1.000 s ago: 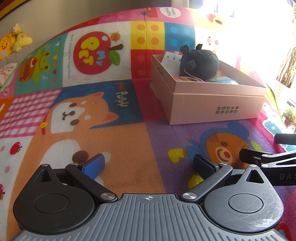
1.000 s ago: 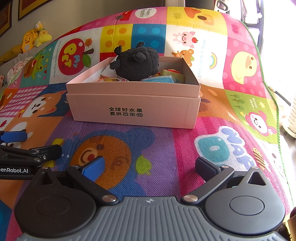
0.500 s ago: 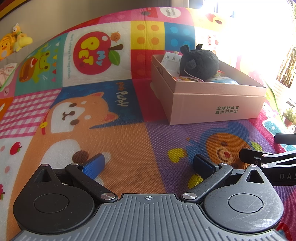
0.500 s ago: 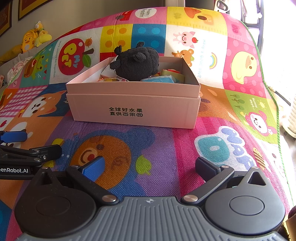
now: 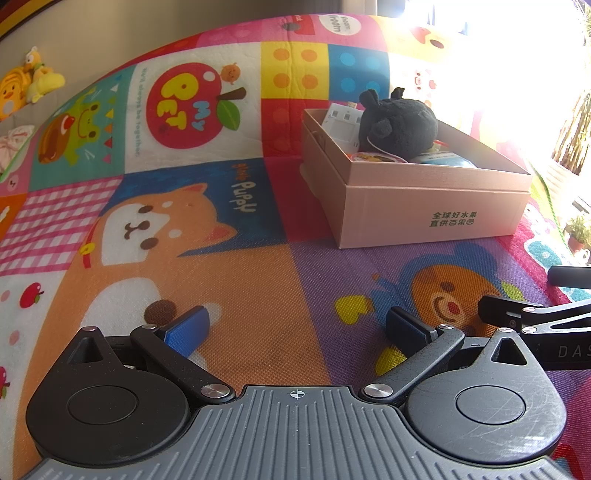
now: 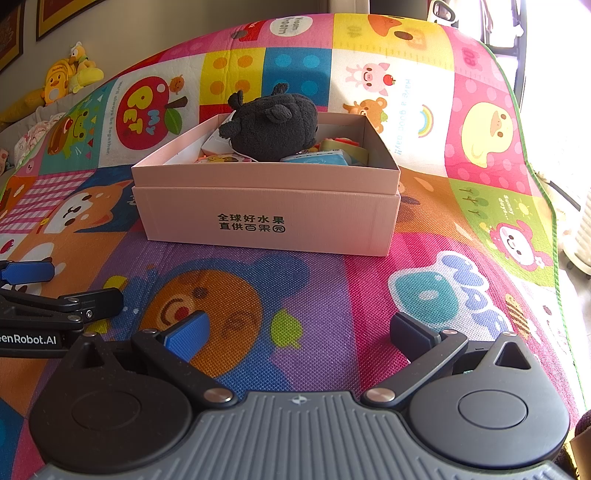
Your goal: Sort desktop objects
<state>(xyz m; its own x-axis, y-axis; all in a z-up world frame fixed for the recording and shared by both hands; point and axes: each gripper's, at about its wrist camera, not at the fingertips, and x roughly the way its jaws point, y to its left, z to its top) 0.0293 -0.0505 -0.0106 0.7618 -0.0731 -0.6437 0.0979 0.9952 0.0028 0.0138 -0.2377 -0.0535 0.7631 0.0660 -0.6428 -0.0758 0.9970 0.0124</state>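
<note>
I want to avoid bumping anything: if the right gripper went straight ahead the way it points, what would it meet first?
Probably the front wall of the pink box; the right gripper is open, with only bare play mat in between. Depth is uncertain.

I see a bright cartoon play mat (image 6: 369,295) spread ahead of me. Hard window glare (image 5: 517,55) washes out the far right. Yellow plush toys (image 6: 70,79) sit far left against a grey wall (image 6: 147,26).

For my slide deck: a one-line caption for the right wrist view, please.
Open right gripper over the play mat, facing a pink box holding a black plush toy.
</note>
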